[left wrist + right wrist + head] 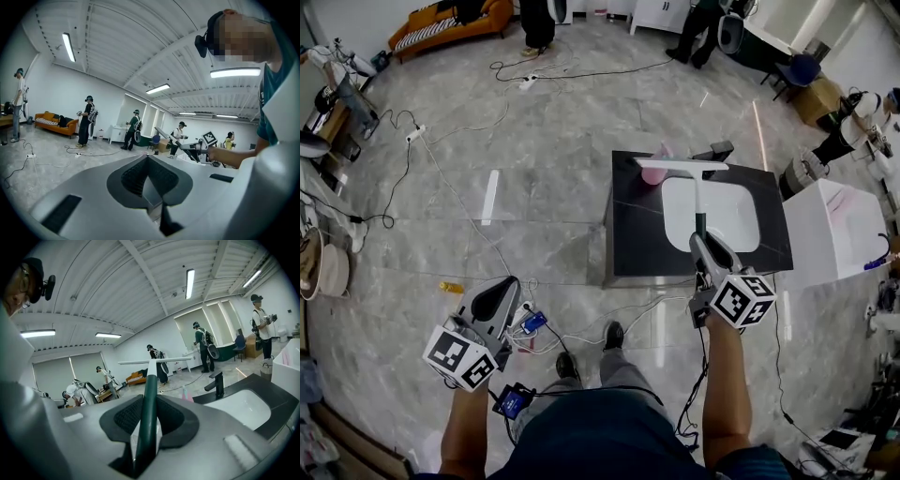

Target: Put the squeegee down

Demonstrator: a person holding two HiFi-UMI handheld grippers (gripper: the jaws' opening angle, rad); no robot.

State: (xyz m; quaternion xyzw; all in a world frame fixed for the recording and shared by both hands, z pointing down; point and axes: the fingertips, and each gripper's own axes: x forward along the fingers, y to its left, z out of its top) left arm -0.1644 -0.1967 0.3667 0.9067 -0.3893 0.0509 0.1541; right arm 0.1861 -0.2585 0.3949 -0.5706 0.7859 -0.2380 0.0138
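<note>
Over sink (733,223) | your right gripper (703,240) clamped squeegee (697,192) handle | your left gripper (501,287) stood closed, empty.

Head view steeply down; gripper views close behind jaws, near level; right shares sink counter (633,234).

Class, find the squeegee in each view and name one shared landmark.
Head view: squeegee right of centre, over the sink.
Left gripper view: small, right of centre, distant.
Right gripper view: centre, handle between the right gripper's jaws.
Landmark: orange sofa, in all three.
</note>
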